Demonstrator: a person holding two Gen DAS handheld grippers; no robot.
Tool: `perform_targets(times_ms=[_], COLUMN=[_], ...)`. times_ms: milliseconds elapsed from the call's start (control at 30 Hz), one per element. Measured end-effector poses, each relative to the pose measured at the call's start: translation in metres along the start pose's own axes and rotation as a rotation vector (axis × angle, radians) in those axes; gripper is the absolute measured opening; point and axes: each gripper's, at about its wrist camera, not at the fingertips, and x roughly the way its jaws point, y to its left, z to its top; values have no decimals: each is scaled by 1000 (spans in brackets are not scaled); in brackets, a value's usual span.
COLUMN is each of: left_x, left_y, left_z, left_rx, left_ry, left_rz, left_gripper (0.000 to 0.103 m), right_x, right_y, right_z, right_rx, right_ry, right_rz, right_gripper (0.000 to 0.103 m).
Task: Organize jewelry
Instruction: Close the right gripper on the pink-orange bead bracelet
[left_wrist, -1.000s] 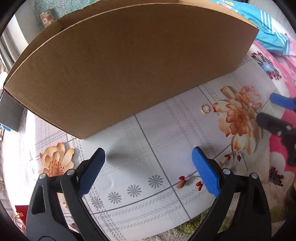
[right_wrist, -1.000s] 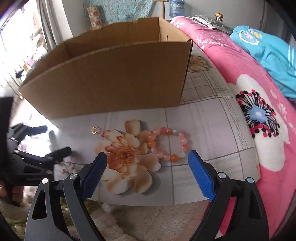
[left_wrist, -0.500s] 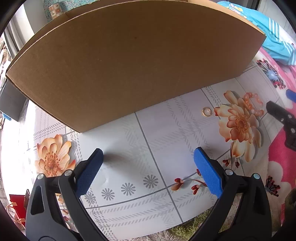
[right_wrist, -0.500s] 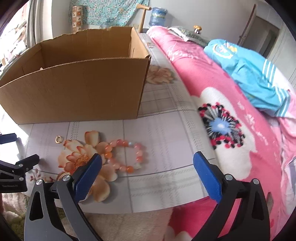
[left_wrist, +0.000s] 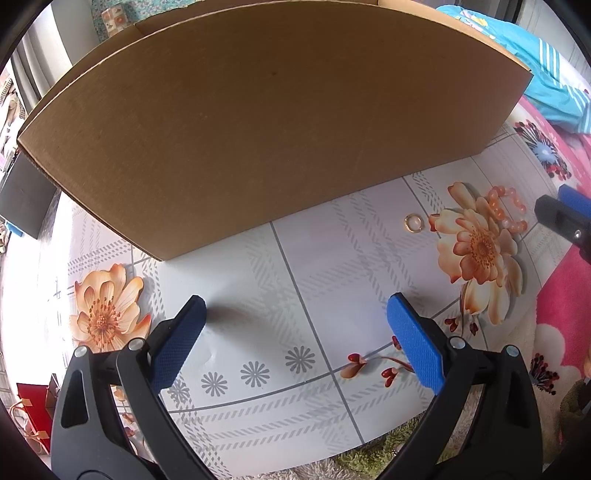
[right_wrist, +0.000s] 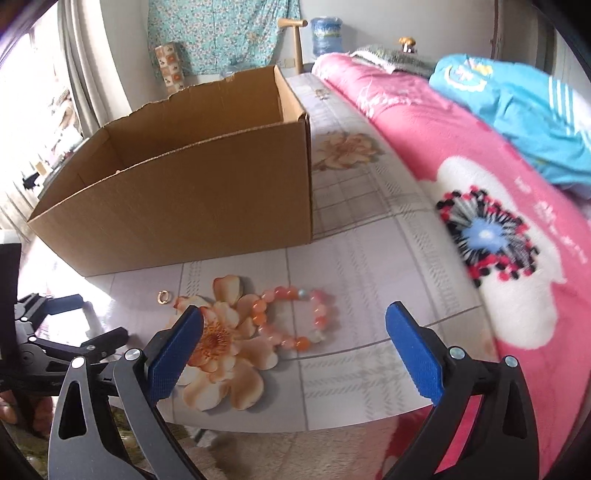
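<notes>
A small gold ring (left_wrist: 413, 223) lies on the floral mat in front of the open cardboard box (left_wrist: 258, 122); it also shows in the right wrist view (right_wrist: 163, 296). A pink and orange bead bracelet (right_wrist: 295, 317) lies right of the ring, partly on a printed flower; it also shows in the left wrist view (left_wrist: 508, 210). My left gripper (left_wrist: 295, 332) is open and empty, low over the mat, left of the ring. My right gripper (right_wrist: 291, 350) is open and empty, just in front of the bracelet. The box (right_wrist: 177, 199) stands behind both.
The floral mat (left_wrist: 314, 280) covers the surface. A pink flowered blanket (right_wrist: 480, 192) lies to the right with a blue garment (right_wrist: 517, 107) on it. A fluffy rug edges the mat at the front. Red bags (left_wrist: 33, 410) sit at the far left.
The right gripper has swung left and forward, back toward the bracelet. The left gripper has shifted slightly; the box, ring and bracelet have not moved.
</notes>
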Motion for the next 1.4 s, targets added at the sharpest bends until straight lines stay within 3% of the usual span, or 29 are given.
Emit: perform_targets(times_ms=[200,433,567,800,1033,1400], left_x=[-2,-2,-1,1,3,3], left_y=[3,0,0,-3,-4,-4], left_z=[-4,-2,-2,0,3,3], left_rx=[4,7,6,6,8,7], left_ry=[-4,4,5,10,12,13], left_rz=[-2,-2,-1,-2,-2,-2], left_gripper=[95,95,95,95,95,95], right_x=[8,27,39,48,52,41], right_y=[12,21,24,34,42,35], right_z=[3,6,7,11,15,5], right_rx=[-22,-43,-57,-95,-124,-73], right_ry=[24,98,138,152,159,175], right_rz=[90,122,110,58,19,62], right_gripper=[87,62,49,37,11,10])
